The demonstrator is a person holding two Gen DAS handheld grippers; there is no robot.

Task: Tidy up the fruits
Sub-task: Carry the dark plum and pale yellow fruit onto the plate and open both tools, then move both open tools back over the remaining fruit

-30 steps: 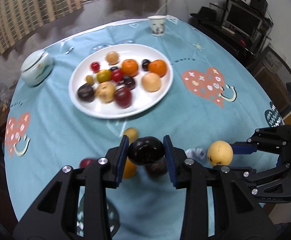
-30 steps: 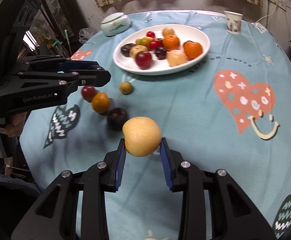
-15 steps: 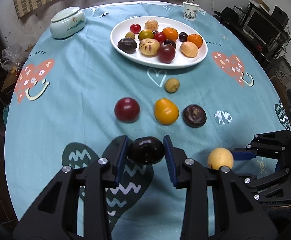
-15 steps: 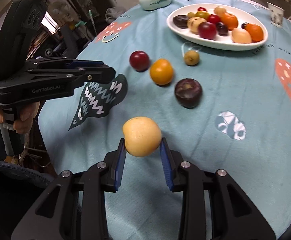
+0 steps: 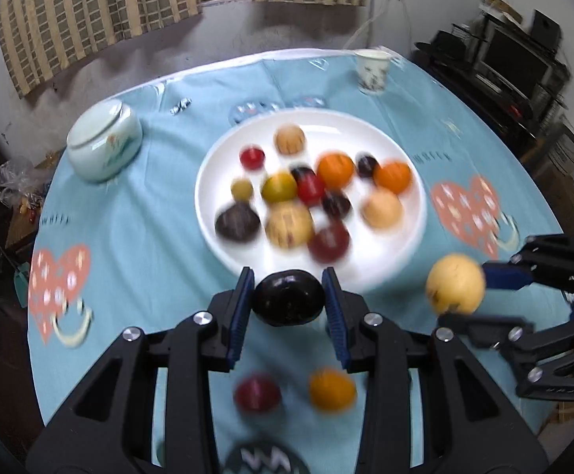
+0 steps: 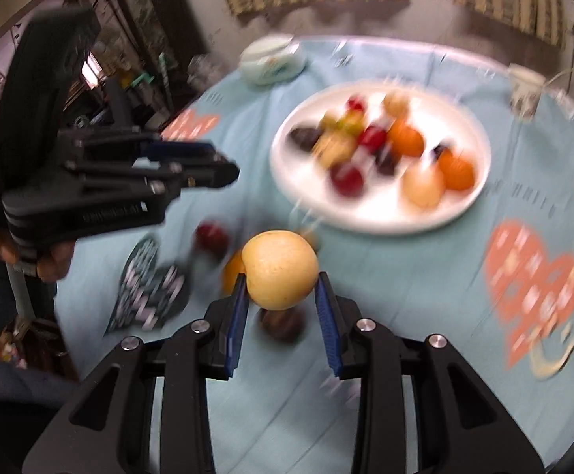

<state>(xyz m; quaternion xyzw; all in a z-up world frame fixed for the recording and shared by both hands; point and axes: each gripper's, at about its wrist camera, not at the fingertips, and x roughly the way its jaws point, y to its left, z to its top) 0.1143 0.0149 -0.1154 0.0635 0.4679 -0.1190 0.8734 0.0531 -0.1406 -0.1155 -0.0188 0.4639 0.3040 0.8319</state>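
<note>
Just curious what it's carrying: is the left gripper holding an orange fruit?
No, the left gripper is clamped on a dark purple round fruit; the loose orange fruit lies on the cloth below.

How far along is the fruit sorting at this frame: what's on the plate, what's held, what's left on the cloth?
Done: about a dozen fruits sit on the white plate. In hand: the left gripper is shut on a dark plum, and the right gripper on a yellow pear. Left: a red fruit, an orange fruit and a dark fruit lie on the tablecloth.

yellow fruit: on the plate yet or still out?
Out. The yellow fruit is clamped in the right gripper, held above the tablecloth, short of the white plate.
</note>
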